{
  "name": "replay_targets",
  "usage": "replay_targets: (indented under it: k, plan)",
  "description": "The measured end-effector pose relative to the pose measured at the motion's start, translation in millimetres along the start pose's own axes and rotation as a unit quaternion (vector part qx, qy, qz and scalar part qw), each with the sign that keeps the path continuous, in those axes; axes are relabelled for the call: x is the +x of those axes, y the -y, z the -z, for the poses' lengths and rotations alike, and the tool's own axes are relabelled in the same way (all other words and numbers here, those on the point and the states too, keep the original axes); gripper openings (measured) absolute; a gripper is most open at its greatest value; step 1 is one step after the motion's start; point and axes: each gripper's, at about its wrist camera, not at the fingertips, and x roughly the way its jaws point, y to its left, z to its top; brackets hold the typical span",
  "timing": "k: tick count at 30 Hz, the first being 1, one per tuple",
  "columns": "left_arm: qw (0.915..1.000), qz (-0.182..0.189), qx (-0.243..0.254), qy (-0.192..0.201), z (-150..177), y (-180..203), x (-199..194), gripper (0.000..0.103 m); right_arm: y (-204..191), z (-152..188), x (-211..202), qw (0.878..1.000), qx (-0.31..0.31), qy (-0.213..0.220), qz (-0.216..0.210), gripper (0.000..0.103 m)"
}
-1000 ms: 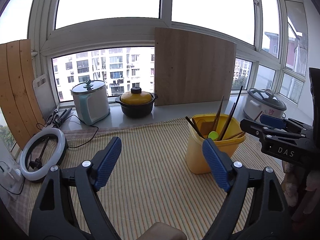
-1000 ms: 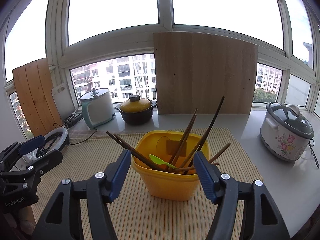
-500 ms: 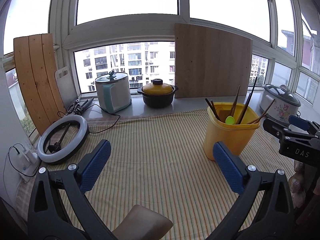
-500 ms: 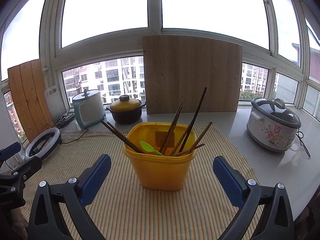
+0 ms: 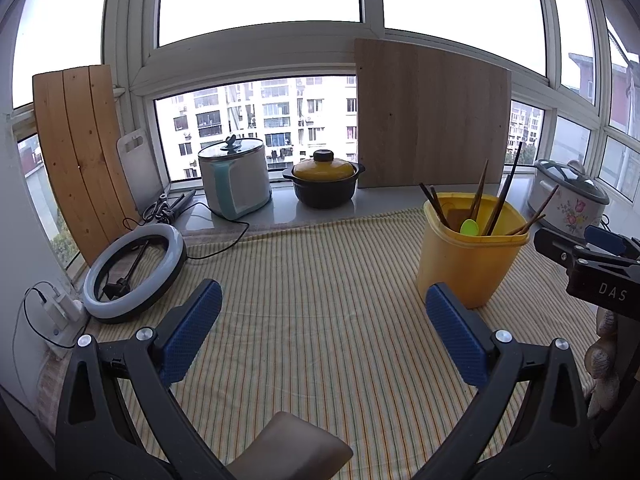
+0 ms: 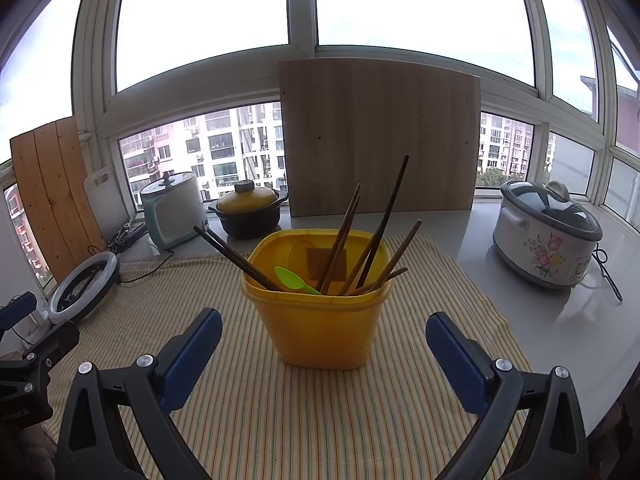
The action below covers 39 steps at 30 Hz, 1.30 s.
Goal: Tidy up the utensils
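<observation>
**Both grippers empty, all utensils sitting in the yellow tub**

With both sets of fingers spread wide and nothing between them, neither tool carries anything. The right gripper hangs above the striped cloth, lined up on the yellow tub, tub just ahead of its blue pads. The left gripper is also wide apart, over bare cloth, with the tub ahead and to its right.

Utensils: dark chopsticks fan out of the tub at mixed angles, one pair leaning out over the left rim. A green spoon lies near the front rim, bowl up. Nothing loose on the cloth that I can see.

My read: the load is in, so what's left is tidying or backing away. If tidying:
- approach from above, not from the side; the tub looks light and would likely slide or tip
- pinch one stick high on the shaft and keep it moving along its own axis
- watch the left-leaning pair, most likely to lever out

Slow cooker and ring light sit well clear of the work.
</observation>
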Motion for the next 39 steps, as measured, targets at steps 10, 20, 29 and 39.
replay_targets:
  k: [10, 20, 29, 39]
  plan:
    - [1.0, 0.0, -0.004, 0.0, -0.6, -2.8, -0.1, 0.103, -3.1, -1.0, 0.3, 1.0, -0.002, -0.001, 0.0, 0.103]
    - [1.0, -0.002, -0.007, 0.001, 1.0, -3.7, -2.8, 0.103, -5.0, 0.0, -1.9, 1.0, -0.003, -0.002, 0.002, 0.103]
    - [1.0, -0.005, -0.008, 0.002, 2.2, -3.8, -5.1, 0.103, -4.9, 0.4, -2.9, 1.0, -0.001, -0.003, 0.001, 0.103]
    - [0.9999, -0.007, -0.008, 0.002, 2.8, -4.4, -7.1, 0.103, -5.4, 0.5, -3.6, 1.0, 0.0, -0.005, 0.0, 0.103]
